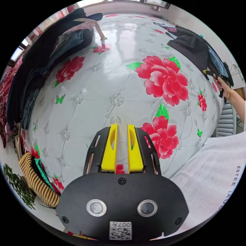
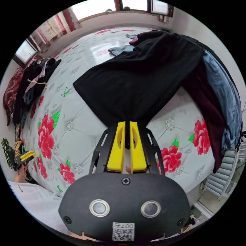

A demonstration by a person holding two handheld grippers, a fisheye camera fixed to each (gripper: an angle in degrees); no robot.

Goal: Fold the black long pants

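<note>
No box or basket stood about; the clothes lay loose on the bed (image 1: 107,84), a wide white quilted cover printed with red flowers. In the left gripper view a dark heap of garments (image 1: 43,64) was piled along one edge, with some denim among it, and a yellow-and-brown striped cloth (image 1: 36,179) hung off the near corner.

In the right gripper view the black long pants (image 2: 138,74) lay spread over the bed, fanned out wide at the far end and gathered to a narrow bunch right at the right gripper (image 2: 127,124). Its yellow jaws stood nearly together with the black cloth nipped between their tips. Beside the pants, along the bed's edge, hung a dark red garment (image 2: 205,107) and a blue denim one (image 2: 223,94).

The left gripper (image 1: 122,126) hovered over bare bedcover, its jaws a little apart with nothing between them, well away from the pants. A white sleeve (image 1: 215,166) showed at the side of the left gripper view.
</note>
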